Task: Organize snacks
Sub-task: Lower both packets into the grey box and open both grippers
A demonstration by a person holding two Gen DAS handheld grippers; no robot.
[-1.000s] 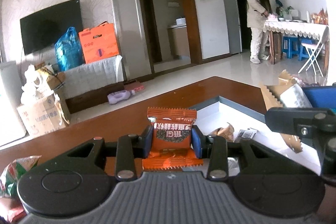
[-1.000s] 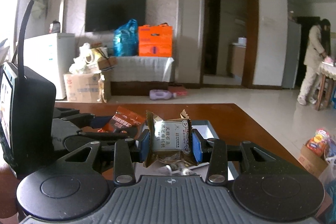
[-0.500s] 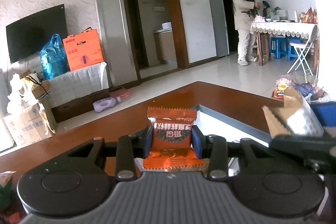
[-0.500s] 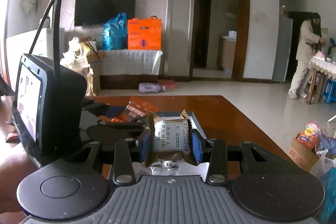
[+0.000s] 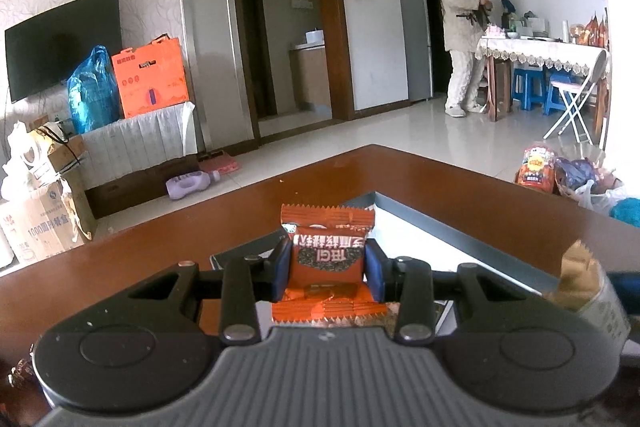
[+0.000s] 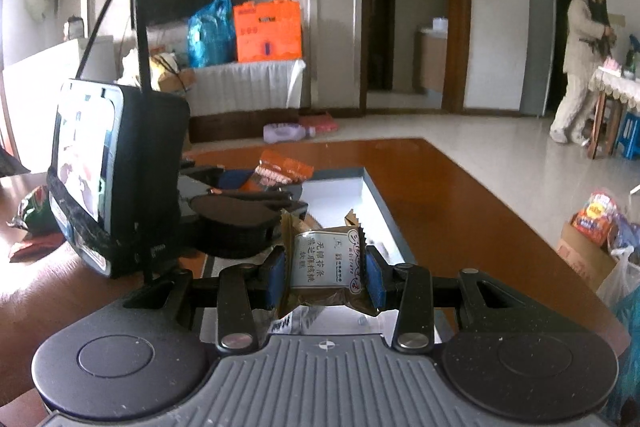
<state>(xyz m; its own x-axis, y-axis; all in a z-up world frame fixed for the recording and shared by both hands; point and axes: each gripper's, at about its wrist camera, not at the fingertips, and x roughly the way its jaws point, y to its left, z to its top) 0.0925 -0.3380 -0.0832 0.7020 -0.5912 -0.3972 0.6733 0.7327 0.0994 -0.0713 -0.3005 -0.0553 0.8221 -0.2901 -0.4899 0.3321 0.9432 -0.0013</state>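
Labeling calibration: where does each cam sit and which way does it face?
Left wrist: on the left gripper, looking along its fingers over the table toward the doorway; shows its own fingers shut on an orange snack.
Right wrist: on the right gripper, facing the TV wall; fingers shut on a brown snack; the left gripper's body sits at its left.
Shared: the tray, both snacks, the orange box.

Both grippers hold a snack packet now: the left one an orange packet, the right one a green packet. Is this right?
Not quite. In the right wrist view, the right gripper holds a brown packet, not green. The left gripper does hold an orange packet.
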